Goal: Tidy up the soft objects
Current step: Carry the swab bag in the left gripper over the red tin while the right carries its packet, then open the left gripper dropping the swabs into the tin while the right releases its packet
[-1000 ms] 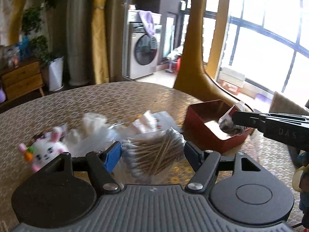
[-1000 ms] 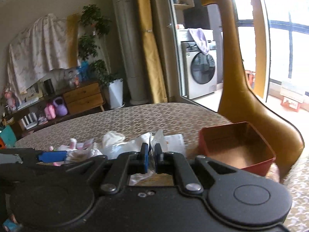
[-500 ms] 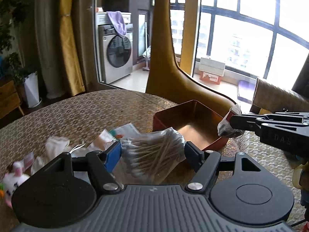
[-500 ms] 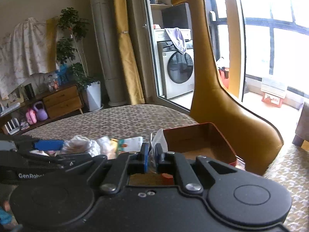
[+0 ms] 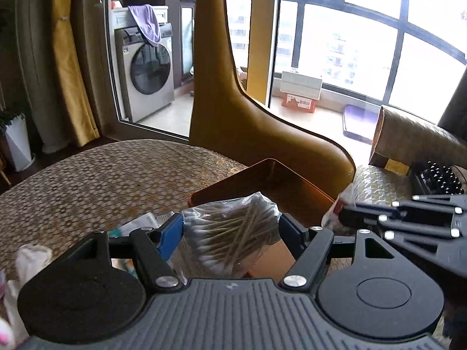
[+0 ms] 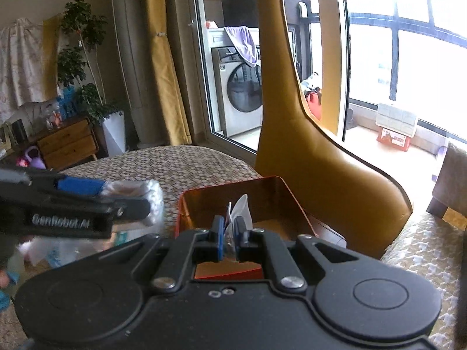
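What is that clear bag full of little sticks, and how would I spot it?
Find the tall golden giraffe figure by the window; the red box sits before it on the table. Just short of the box, the left gripper clamps a bag of cotton swabs: wooden stems with white tips, unlike the small crumpled packet in the right gripper.

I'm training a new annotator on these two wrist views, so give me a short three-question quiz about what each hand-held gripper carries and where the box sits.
1. True or false: the left hand-held gripper is clamped on a clear plastic bag of wooden cotton swabs.
2. Multiple choice: the right hand-held gripper pinches a) a plush rabbit, b) a small crinkled clear plastic packet, c) nothing.
3. Fill in: just beyond both loads sits an open, reddish-brown square ____ on the patterned tablecloth.

Key: 1 true; 2 b; 3 box.
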Demonstrator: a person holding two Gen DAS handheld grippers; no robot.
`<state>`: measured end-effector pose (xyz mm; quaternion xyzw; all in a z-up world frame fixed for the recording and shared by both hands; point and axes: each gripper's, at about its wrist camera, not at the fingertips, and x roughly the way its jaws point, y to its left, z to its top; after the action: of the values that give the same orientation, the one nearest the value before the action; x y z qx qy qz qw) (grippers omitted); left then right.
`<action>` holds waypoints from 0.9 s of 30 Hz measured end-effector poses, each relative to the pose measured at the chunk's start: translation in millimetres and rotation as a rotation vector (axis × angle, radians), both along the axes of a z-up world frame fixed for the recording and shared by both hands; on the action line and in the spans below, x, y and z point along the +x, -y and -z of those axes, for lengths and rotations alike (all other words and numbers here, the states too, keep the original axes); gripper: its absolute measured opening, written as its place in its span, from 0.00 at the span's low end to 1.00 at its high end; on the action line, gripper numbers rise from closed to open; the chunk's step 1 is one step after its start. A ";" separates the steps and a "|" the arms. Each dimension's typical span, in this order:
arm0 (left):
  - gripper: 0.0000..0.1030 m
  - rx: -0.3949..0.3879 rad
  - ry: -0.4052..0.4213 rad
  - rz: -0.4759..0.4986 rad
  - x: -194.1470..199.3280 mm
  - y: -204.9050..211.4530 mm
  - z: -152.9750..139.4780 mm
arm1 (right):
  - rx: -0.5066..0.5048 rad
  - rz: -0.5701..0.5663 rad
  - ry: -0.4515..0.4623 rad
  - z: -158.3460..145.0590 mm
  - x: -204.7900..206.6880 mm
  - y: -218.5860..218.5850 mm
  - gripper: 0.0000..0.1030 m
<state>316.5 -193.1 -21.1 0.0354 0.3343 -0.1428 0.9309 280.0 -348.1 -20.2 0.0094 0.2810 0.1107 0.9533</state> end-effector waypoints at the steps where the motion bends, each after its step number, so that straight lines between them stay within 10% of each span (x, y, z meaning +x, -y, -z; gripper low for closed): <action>1: 0.70 0.006 -0.005 0.001 7.0 3.4 2.1 | -0.006 0.000 -0.005 2.0 3.6 0.4 0.07; 27: 0.70 0.058 -0.275 0.058 147.6 82.8 83.4 | -0.101 -0.022 -0.171 57.0 73.4 1.9 0.06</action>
<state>464.1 -275.9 -104.5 0.0520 0.4614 -0.1634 0.8705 353.4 -350.0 -77.2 -0.0322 0.3666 0.1059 0.9238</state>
